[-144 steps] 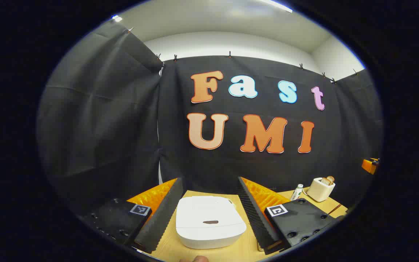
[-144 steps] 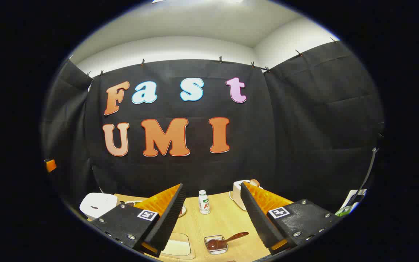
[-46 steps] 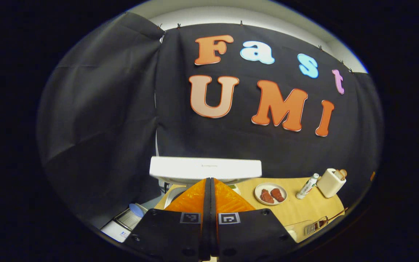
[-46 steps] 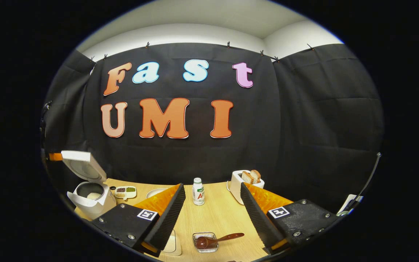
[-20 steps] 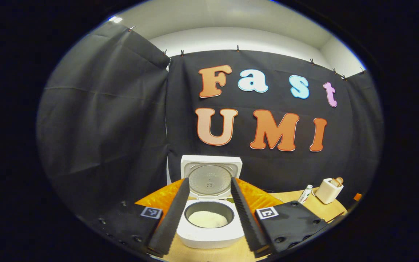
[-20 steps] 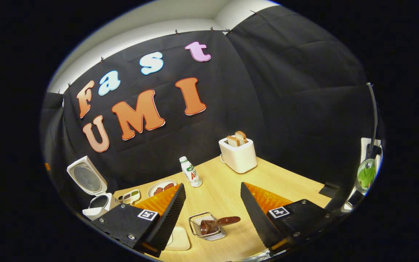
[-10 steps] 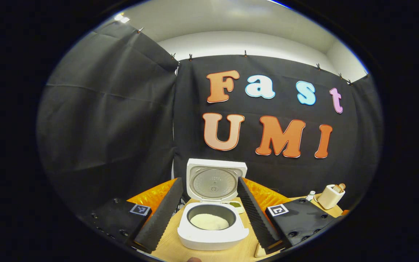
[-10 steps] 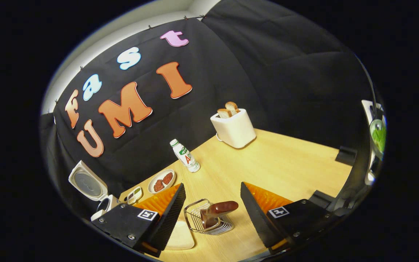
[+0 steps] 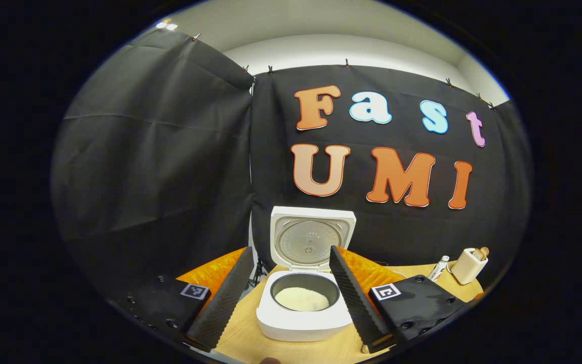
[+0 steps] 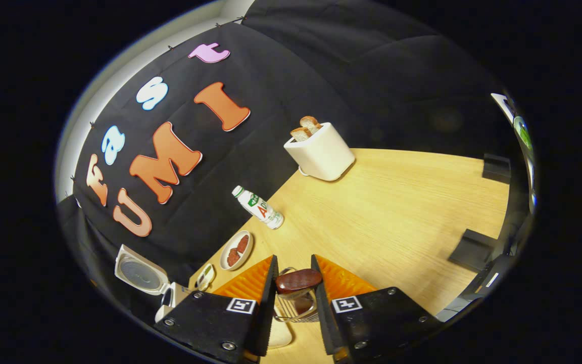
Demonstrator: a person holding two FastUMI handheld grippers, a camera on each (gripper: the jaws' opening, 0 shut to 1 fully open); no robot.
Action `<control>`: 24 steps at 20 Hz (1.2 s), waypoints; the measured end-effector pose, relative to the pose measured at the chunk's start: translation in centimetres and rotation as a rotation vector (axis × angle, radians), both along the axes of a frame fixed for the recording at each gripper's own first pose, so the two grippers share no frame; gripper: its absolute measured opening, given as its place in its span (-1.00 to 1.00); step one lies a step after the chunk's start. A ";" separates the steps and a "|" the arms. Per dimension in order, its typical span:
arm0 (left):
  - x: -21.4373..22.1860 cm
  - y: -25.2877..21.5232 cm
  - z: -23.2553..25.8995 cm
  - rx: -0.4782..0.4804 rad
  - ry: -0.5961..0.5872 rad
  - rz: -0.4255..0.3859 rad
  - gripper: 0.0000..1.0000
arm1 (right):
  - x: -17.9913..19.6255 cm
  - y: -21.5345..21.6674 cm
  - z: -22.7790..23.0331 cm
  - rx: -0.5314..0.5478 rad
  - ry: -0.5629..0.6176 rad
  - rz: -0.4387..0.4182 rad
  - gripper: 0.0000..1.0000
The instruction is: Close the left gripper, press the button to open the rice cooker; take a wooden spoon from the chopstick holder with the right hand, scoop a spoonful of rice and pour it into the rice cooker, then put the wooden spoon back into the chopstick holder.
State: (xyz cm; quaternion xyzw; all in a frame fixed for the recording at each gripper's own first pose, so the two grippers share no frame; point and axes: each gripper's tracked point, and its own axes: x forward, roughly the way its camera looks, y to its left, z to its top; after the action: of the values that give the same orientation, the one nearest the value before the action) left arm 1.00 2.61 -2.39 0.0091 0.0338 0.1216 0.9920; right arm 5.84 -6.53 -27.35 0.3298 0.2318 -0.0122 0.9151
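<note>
**Spoon pinched by its handle end: slip and snag are the risks**

Left gripper view: the left gripper [image 9: 291, 285] hangs in front of the rice cooker [image 9: 305, 313], its jaws spread wide and holding nothing. The cooker's lid [image 9: 312, 237] stands upright and the pot shows a mound of rice [image 9: 302, 299] inside. The cooker sits between the two fingers and apart from them. I judge the chief danger here to be the open fingers drifting into the raised lid or the cooker's rim and shoving the cooker along the tabletop [image 9: 250, 336] while attention is on the other hand.

Right gripper view: the right gripper [image 10: 293, 283] has its jaws drawn close on either side of the wooden spoon [image 10: 298, 280], at the handle end, which sticks up out of the wire chopstick holder [image 10: 295, 307]. Whether both fingers truly press on the handle I cannot tell; they look to be at or near contact. If the hold is only on the rounded tip, the spoon could likely twist or slide out as it is lifted. The bowl of the spoon is low in the wire cage, so a slanted pull may catch it and drag or tip the holder. A bottle [image 10: 259, 206], a plate [image 10: 236, 250] and a toaster [image 10: 320, 150] stand farther off, well apart from the holder.
</note>
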 end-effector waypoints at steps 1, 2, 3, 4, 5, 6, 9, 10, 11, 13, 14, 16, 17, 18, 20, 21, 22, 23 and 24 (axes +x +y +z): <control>0.0 0.4 -0.1 0.009 0.004 0.010 1.00 | 0.0 0.9 0.4 0.014 0.004 0.027 -0.27; -0.1 0.6 0.0 0.012 0.006 0.014 1.00 | 0.2 1.4 0.5 -0.006 0.008 0.044 -0.44; -0.2 0.6 -0.2 0.010 0.007 0.016 1.00 | 0.8 1.8 0.5 -0.046 0.005 0.052 -0.52; -0.2 0.8 -0.2 0.004 0.006 0.017 1.00 | 1.2 2.3 0.8 -0.077 0.011 0.068 -0.64; -0.2 1.0 -0.3 0.000 0.006 0.016 1.00 | 1.4 2.5 1.3 -0.110 0.006 0.078 -0.67; -0.2 1.3 -0.3 -0.004 0.006 0.017 1.00 | 1.3 2.7 2.2 -0.145 -0.002 0.090 -0.70; -0.3 2.3 -0.5 -0.013 0.004 0.020 1.00 | 0.9 3.9 5.0 -0.233 -0.006 0.121 -0.70; -0.4 2.5 -0.7 -0.017 0.011 0.019 1.00 | 0.5 4.1 6.3 -0.270 -0.022 0.122 -0.70; -0.4 2.7 -0.9 -0.024 0.012 0.013 1.00 | 0.3 4.6 7.7 -0.304 -0.039 0.127 -0.70; -0.1 3.3 -1.0 -0.035 0.009 0.004 1.00 | -0.2 5.6 10.1 -0.373 -0.074 0.138 -0.70; 0.0 3.8 -1.0 -0.039 0.006 0.005 1.00 | -0.6 6.0 11.4 -0.399 -0.096 0.137 -0.70; 0.1 4.6 -1.3 -0.048 0.009 0.004 1.00 | -0.9 7.2 13.5 -0.436 -0.136 0.142 -0.70; 0.2 4.8 -1.5 -0.049 0.010 -0.001 1.00 | -1.0 8.2 14.3 -0.440 -0.150 0.151 -0.70; 0.3 5.0 -1.5 -0.048 0.013 -0.006 1.00 | -1.3 9.4 14.8 -0.439 -0.159 0.165 -0.70; 0.5 5.7 -1.4 -0.043 0.014 -0.011 1.00 | -1.8 11.7 15.2 -0.436 -0.177 0.200 -0.70; 0.5 6.0 -1.4 -0.043 0.015 -0.011 1.00 | -2.0 12.9 15.0 -0.446 -0.176 0.222 -0.70; 0.5 6.2 -1.4 -0.044 0.016 -0.013 1.00 | -2.3 14.0 14.7 -0.460 -0.179 0.239 -0.70; 0.4 6.6 -1.4 -0.044 0.019 -0.014 1.00 | -2.6 15.0 14.3 -0.474 -0.178 0.257 -0.70; 0.4 6.9 -1.5 -0.040 0.021 -0.015 1.00 | -2.8 16.0 13.8 -0.485 -0.175 0.276 -0.70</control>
State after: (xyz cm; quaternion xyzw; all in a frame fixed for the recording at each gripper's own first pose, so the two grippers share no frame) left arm 1.44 9.49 -3.89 -0.0091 0.0463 0.1134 0.9924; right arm 3.02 9.45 -13.59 0.0666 0.1847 0.0857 0.9768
